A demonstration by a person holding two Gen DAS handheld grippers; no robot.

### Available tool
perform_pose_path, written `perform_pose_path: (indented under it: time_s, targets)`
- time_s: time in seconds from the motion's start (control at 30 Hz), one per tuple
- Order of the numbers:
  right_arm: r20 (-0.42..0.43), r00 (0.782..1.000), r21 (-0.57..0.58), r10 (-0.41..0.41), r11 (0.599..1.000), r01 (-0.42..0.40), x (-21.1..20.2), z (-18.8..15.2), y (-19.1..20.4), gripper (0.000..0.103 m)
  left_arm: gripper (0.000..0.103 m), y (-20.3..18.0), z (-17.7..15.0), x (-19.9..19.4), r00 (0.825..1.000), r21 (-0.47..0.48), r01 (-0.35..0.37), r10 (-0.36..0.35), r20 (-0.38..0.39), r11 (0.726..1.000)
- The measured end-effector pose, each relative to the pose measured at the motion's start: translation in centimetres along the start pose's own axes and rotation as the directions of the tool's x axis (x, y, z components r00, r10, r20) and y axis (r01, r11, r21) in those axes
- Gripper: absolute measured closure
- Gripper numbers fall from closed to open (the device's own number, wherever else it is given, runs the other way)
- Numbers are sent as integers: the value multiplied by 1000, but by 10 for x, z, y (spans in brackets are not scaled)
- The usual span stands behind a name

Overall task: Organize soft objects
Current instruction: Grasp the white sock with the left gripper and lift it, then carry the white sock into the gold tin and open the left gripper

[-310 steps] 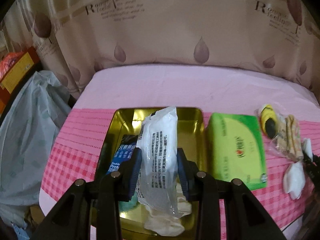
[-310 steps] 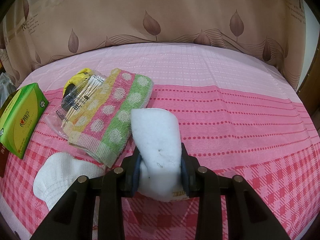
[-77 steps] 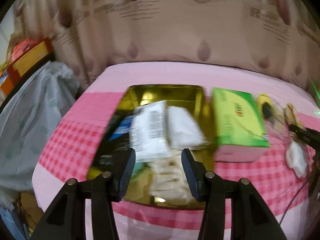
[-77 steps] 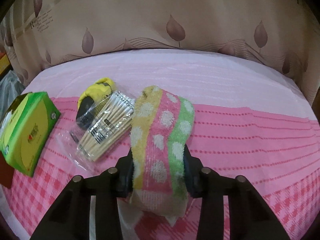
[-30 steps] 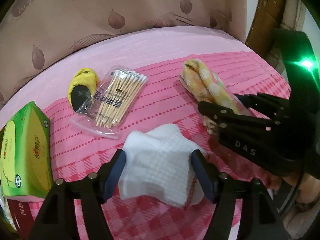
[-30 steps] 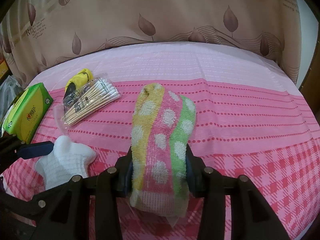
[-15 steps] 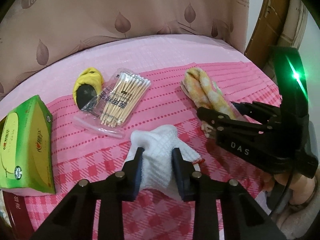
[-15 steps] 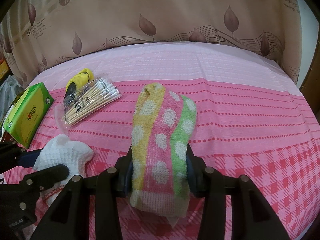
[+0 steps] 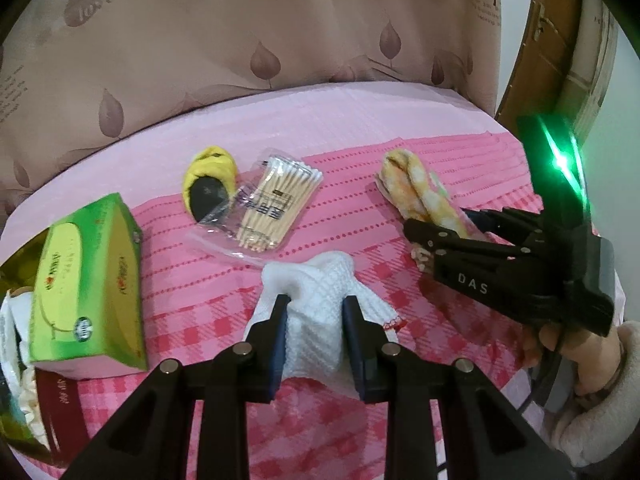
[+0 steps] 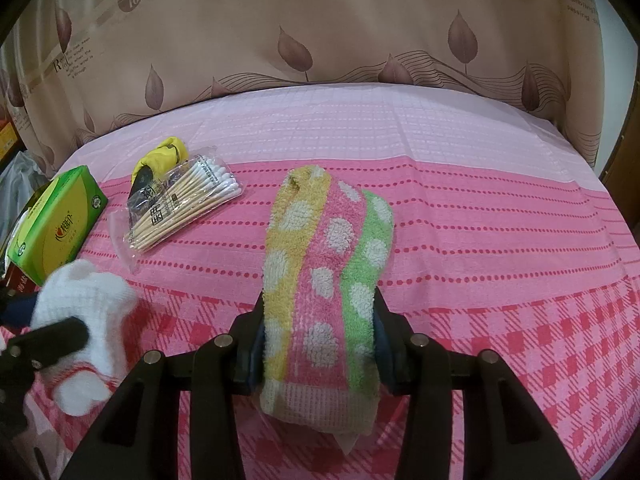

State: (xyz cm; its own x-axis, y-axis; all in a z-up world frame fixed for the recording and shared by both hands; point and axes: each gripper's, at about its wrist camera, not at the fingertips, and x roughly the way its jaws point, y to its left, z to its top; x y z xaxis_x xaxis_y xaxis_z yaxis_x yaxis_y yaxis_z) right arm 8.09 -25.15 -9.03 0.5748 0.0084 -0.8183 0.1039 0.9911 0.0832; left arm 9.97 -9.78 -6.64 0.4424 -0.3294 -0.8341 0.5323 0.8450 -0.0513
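My left gripper (image 9: 314, 304) is shut on a white knit cloth (image 9: 320, 320) and holds it over the pink checked tablecloth (image 9: 192, 280). The cloth also shows at the left of the right wrist view (image 10: 84, 304). My right gripper (image 10: 318, 308) is shut on a folded yellow, pink and green dotted towel (image 10: 324, 272), which drapes forward over the table. The left wrist view shows that towel (image 9: 420, 196) and the right gripper (image 9: 416, 230) at its right side.
A green tissue box (image 9: 88, 280) lies at the left, with a dark red box (image 9: 60, 408) and the gold tin's edge (image 9: 16, 256) beside it. A bag of cotton swabs (image 9: 272, 208) and a yellow and black item (image 9: 208, 188) lie behind. A curtain (image 10: 320, 32) backs the table.
Over the last second my left gripper closed on the white cloth and lifted it slightly. My right gripper stayed shut on the dotted towel, almost still.
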Motion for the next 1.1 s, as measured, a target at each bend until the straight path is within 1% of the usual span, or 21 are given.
perform_pose_path:
  time_s: [0.27,0.37,0.63,0.8,0.9,1.1]
  targets:
    - [0,1000,0,-1,1000,1,0,0,0,60,76,10,0,-27,999,-12,-45,45,24,999]
    - [0,1000,0,0,1000,0,0,0,0,60,76,16,-1,-37,997,-21,-74,74,30,997]
    - [0,1000,0,0,1000,0,0,0,0,60,76,48,-7,-73,987,-73,-143,148,62,987]
    - [-1,1000,0,-1,1000,1,0,0,0,60,76,74,-10,-100,976,-115,-191,201,86,975]
    - [0,1000,0,-1,1000,1,0,0,0,60,76,93,-11,-115,965,-147,-224,240,104,963]
    - [-1,1000,-1,-2,1000,2,0,-1,1,60,76,140,-20,-141,936,-217,-307,336,107,927]
